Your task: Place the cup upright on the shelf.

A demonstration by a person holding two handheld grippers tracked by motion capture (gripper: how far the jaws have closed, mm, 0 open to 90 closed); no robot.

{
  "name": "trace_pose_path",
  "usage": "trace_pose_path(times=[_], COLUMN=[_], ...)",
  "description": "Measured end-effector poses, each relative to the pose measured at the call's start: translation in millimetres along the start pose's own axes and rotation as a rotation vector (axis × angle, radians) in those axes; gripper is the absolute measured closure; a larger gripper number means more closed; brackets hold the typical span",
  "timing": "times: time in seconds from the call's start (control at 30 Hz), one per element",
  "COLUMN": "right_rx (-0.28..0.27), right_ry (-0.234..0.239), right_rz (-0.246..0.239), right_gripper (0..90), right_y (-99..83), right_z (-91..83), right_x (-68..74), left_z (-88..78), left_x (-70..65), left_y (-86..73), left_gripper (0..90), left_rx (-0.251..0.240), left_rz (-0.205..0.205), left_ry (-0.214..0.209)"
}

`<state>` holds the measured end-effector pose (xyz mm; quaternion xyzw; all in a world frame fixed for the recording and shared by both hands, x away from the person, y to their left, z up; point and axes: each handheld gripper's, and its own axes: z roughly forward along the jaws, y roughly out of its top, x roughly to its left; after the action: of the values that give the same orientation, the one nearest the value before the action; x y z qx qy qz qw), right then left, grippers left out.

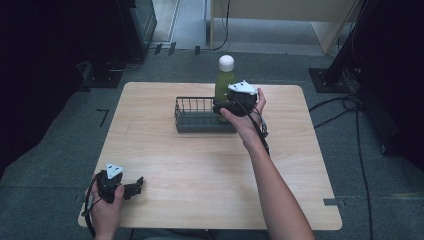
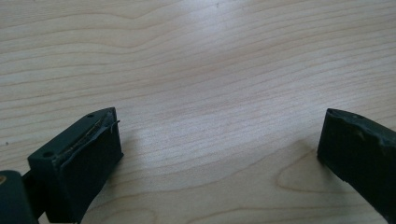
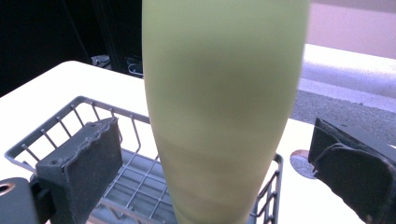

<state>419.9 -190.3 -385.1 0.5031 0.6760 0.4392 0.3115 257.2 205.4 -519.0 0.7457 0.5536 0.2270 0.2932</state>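
Your right gripper has its jaws spread either side of the green bottle, not touching it. The bottle stands in the right end of the wire basket near the desk's far edge; your hand hides its base. Your left gripper rests spread at the near left corner.

A light wood table with rounded corners occupies the centre of the high view, standing on grey carpet. A dark cabinet is at the upper left. A beige panel runs along the top edge. A black stand base sits at the upper right, with cables lying just below it. A grey tape strip is on the carpet at the lower right.
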Motion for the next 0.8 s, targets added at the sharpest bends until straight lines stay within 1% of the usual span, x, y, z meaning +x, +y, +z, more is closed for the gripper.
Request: trace_pose_path(times=[0.17, 0.2, 0.23, 0.27, 0.33, 0.5, 0.53, 0.57, 0.6, 0.73, 0.8], right_rx=[0.0, -0.004, -0.004, -0.004, -0.005, -0.009, -0.01, -0.01, -0.01, -0.01, -0.011], right_ry=[0.002, 0.0, 0.0, 0.003, 0.005, 0.003, 0.004, 0.004, 0.005, -0.003, -0.008], right_rz=[-0.003, -0.006, -0.006, 0.003, 0.006, 0.005, 0.004, 0.004, 0.003, 0.008, 0.011], right_gripper=[2.0, 1.9, 1.9, 1.9, 1.5, 1.0, 1.0, 1.0, 1.0, 1.0, 1.0], right_y=[-4.8, -7.4, -7.4, -9.9, -11.2, -17.9, -21.0, -21.0, -24.3, -29.3, -34.9], right_z=[-10.9, -15.6, -15.6, -20.4, -22.9, -34.6, -39.2, -39.2, -43.8, -49.9, -56.3], right_x=[-2.5, -3.9, -3.9, -5.7, -6.6, -11.2, -13.0, -13.0, -15.4, -19.5, -24.0], left_z=[0.0, 0.0, 0.0, 0.0, 0.0, 0.0, 0.0, 0.0, 0.0, 0.0, 0.0], left_x=[0.0, 0.0, 0.0, 0.0, 0.0, 0.0, 0.0, 0.0, 0.0, 0.0, 0.0], left_y=[0.0, 0.0, 0.0, 0.0, 0.0, 0.0, 0.0, 0.0, 0.0, 0.0, 0.0], left_gripper=[0.1, 0.1, 0.1, 0.1, 0.1, 0.1, 0.1, 0.1, 0.1, 0.1, 0.1], left_rx=[0.0, 0.0, 0.0, 0.0, -0.001, -0.001, 0.0, 0.0, 0.0, 0.0, 0.0], left_rz=[0.0, 0.0, 0.0, 0.0, 0.0, 0.0, 0.0, 0.0, 0.0, 0.0, 0.0], left_ry=[0.0, 0.0, 0.0, 0.0, 0.0, 0.0, 0.0, 0.0, 0.0, 0.0, 0.0])
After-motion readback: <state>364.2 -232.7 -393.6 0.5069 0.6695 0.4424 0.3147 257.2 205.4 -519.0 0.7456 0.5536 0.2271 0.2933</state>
